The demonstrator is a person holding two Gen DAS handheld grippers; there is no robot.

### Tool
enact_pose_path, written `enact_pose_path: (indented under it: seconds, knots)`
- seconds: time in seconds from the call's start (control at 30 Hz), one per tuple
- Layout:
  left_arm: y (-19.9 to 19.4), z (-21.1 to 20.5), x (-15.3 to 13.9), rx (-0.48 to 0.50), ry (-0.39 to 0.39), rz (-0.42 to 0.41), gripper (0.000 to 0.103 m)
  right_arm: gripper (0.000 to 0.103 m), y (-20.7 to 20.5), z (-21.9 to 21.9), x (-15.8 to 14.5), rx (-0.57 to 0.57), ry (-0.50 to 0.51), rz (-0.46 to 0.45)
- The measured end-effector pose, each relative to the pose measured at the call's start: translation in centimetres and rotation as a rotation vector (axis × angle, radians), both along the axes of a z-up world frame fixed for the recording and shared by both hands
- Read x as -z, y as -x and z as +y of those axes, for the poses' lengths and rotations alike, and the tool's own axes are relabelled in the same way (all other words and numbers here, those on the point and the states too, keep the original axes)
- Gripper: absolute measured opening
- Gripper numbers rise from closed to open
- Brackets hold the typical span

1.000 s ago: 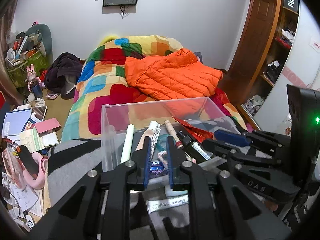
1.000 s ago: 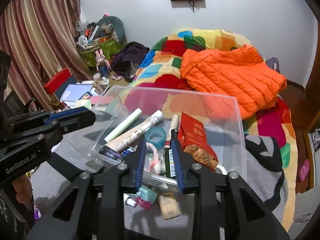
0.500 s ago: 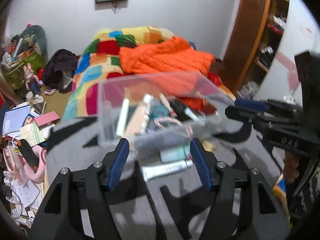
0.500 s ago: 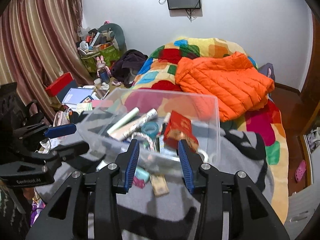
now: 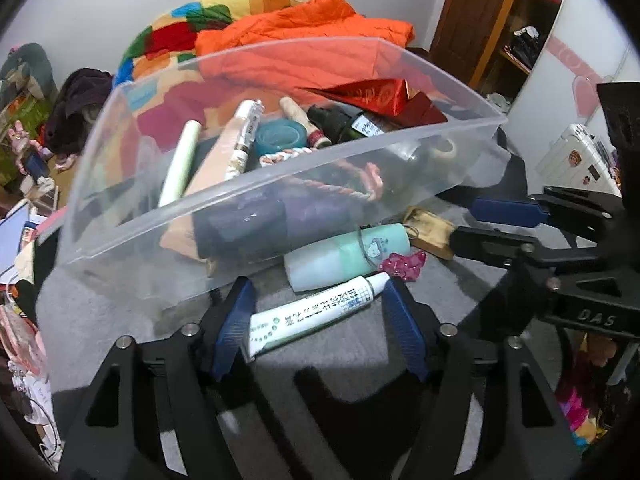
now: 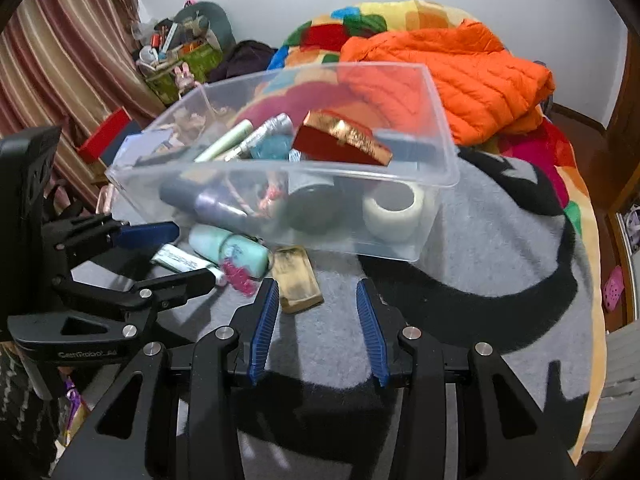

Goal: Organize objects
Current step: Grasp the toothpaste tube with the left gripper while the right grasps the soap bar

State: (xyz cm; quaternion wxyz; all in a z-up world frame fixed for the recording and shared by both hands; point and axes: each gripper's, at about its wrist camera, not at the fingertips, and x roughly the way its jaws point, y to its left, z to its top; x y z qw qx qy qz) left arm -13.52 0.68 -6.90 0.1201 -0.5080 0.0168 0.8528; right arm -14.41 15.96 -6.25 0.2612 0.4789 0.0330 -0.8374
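Note:
A clear plastic bin (image 5: 132, 240) (image 6: 440, 152) sits on a grey and black blanket and holds several tubes, a teal tape roll, a bottle and a red box (image 6: 344, 140). In front of it lie a white toothpaste tube (image 5: 316, 316) (image 6: 180, 260), a mint green tube (image 5: 348, 256) (image 6: 232, 248), a pink clip (image 5: 402, 266) and a tan wallet-like pouch (image 5: 428, 228) (image 6: 298, 280). My left gripper (image 5: 316, 296) is open with the toothpaste tube between its fingers. My right gripper (image 6: 316, 292) is open, just behind the tan pouch.
An orange jacket (image 6: 452, 68) lies on a colourful quilt behind the bin. Clutter, books and a red box lie on the floor at the left by a curtain (image 6: 60, 60). A wooden wardrobe and shelves (image 5: 492, 12) stand at the right.
Both grippers opened, letting go of what they held over the bin, then dropped lower toward the loose items in front of the bin. The left one now straddles the toothpaste tube.

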Motion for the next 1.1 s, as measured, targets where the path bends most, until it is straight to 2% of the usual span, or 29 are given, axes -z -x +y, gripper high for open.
enact_pose_path:
  seconds: [0.23,0.33,0.4,0.47,0.53,0.63,0.7,0.8,0.9,0.97,1.03,1.1]
  knots:
    - [-0.7,0.0,0.1,0.032,-0.040,-0.008,0.070,0.037,0.4,-1.1,0.8,-0.036,-0.013,0.002]
    - [-1.8,0.5,-0.1,0.054,-0.043,-0.009,0.059,0.037,-0.2,-1.6,0.7,-0.050,-0.034,0.024]
    - [-2.8,0.9,-0.2,0.066,-0.042,-0.008,0.056,0.036,-0.5,-1.7,0.7,-0.058,-0.042,0.035]
    - [-3.8,1.2,-0.3,0.076,-0.042,-0.006,0.050,0.026,-0.7,-1.9,0.7,-0.063,-0.053,0.044]
    - [-4.5,1.5,-0.5,0.095,-0.049,-0.008,0.046,0.024,-0.9,-1.9,0.7,-0.065,-0.056,0.050]
    - [-5.0,1.6,-0.9,0.111,-0.052,-0.004,0.045,0.024,-1.1,-1.7,0.6,-0.060,-0.046,0.047]
    - [-4.7,1.5,-0.9,0.089,-0.021,0.007,0.045,0.023,-1.2,-1.5,0.6,-0.057,-0.036,0.041]
    - [-3.6,1.0,-0.4,0.048,-0.030,-0.009,0.043,0.023,-1.7,-1.0,0.5,-0.045,-0.027,0.038]
    - [-3.1,0.8,-0.3,0.035,-0.024,0.015,0.034,0.023,-2.2,-0.2,0.3,-0.028,-0.015,0.032]
    - [-3.1,0.8,-0.2,0.037,-0.023,0.030,0.021,0.023,-2.4,0.3,0.2,-0.016,-0.006,0.030]
    - [-3.1,0.7,-0.1,0.028,-0.018,0.042,0.016,0.023,-2.6,0.9,-0.1,0.003,0.007,0.031]
    - [-3.4,0.5,-0.2,0.014,-0.031,0.043,0.016,0.023,-2.6,1.4,-0.6,0.018,0.022,0.034]
